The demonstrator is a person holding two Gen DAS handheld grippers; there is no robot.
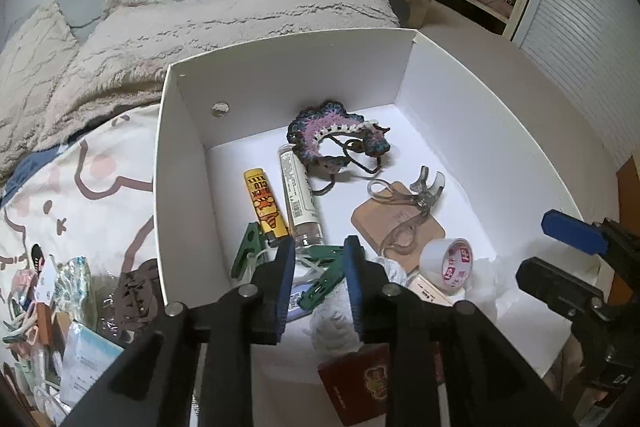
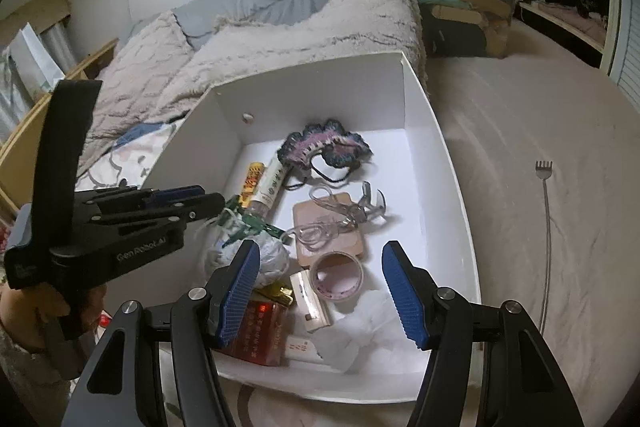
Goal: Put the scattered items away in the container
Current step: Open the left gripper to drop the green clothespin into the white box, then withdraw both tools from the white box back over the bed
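Hovering over white box [image 1: 188, 147] | left tool [image 1: 320, 267] slightly parted, empty, above green clips [image 1: 324, 263] | right tool [image 2: 320, 291] open, empty | risk: snagging clips, lifting them out; leftover pile [image 1: 60, 307] at 8 o'clock forgotten

I'm looking into the white box [image 1: 188, 131], open-topped, sitting on the bed. Inside, a crocheted purple-and-blue piece [image 1: 336, 135] lies by the far wall. Nearer, a yellow lighter [image 1: 265, 205] and a clear tube [image 1: 300, 199] lie side by side, pointing away from me. Green pegs [image 1: 320, 267] sit just below them. A clear eyelash curler [image 1: 412, 203] rests on a tan pad [image 1: 372, 219], a tape roll [image 1: 450, 259] just beside it. Off the box's left, a heap of small items [image 1: 52, 307] still lies scattered on the bedsheet.
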